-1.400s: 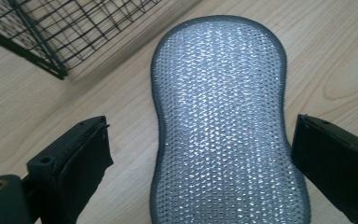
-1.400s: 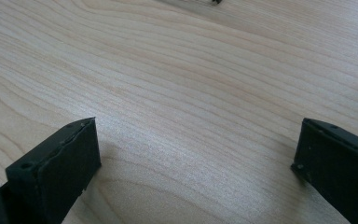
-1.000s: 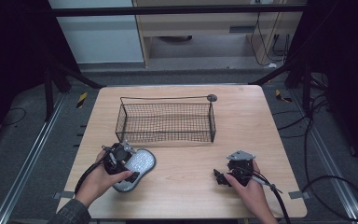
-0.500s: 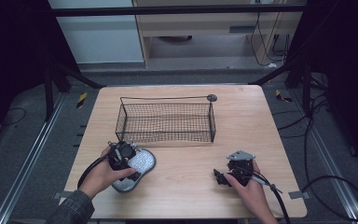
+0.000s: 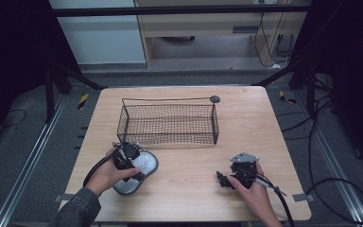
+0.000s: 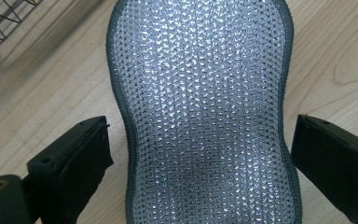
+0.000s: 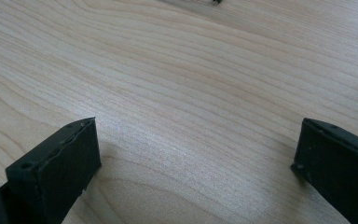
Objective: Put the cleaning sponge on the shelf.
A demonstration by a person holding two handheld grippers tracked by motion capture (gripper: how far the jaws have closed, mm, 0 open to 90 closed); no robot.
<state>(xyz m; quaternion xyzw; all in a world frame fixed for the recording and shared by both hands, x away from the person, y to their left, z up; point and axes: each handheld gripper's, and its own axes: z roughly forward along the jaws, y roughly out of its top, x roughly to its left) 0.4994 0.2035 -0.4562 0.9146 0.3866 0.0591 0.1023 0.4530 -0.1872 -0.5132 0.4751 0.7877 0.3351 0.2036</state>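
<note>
Left gripper [image 6: 200, 154], jaws spread wide either side of the flat silvery mesh pad [image 6: 205, 107] near the tabletop's [image 5: 264, 123] front-left corner, could skid over its thin edges and close on nothing.

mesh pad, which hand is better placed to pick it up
Left. The left gripper is right over the silver mesh pad, its open jaws standing either side of the pad's narrow waist, not pressing it. The right gripper sits apart over bare table, jaws open on nothing.
</note>
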